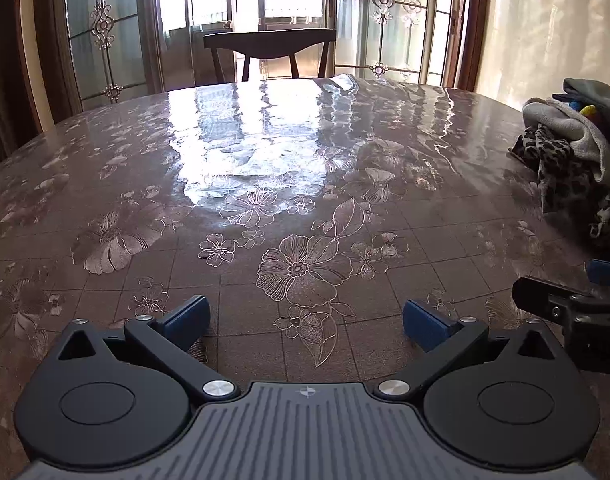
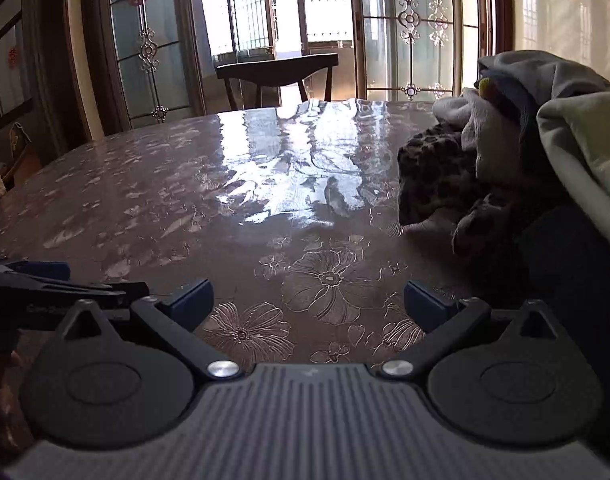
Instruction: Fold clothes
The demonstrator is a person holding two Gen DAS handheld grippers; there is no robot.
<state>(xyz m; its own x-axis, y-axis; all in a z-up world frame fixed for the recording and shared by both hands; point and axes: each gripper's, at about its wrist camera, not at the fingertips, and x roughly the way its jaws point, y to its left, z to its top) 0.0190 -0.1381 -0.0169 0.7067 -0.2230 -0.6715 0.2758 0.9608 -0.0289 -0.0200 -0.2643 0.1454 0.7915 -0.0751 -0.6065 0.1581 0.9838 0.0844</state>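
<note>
A heap of clothes lies at the table's right side: a leopard-print piece, a pale grey garment and dark fabric beneath. My left gripper hovers low over the floral tablecloth, open and holding nothing. My right gripper is open too, empty, with the clothes heap just ahead and to its right. Each gripper shows at the edge of the other's view: the right one and the left one.
A dark wooden chair stands at the table's far edge before glass doors. The glossy table cover reflects bright window light. A wall runs along the right side behind the clothes.
</note>
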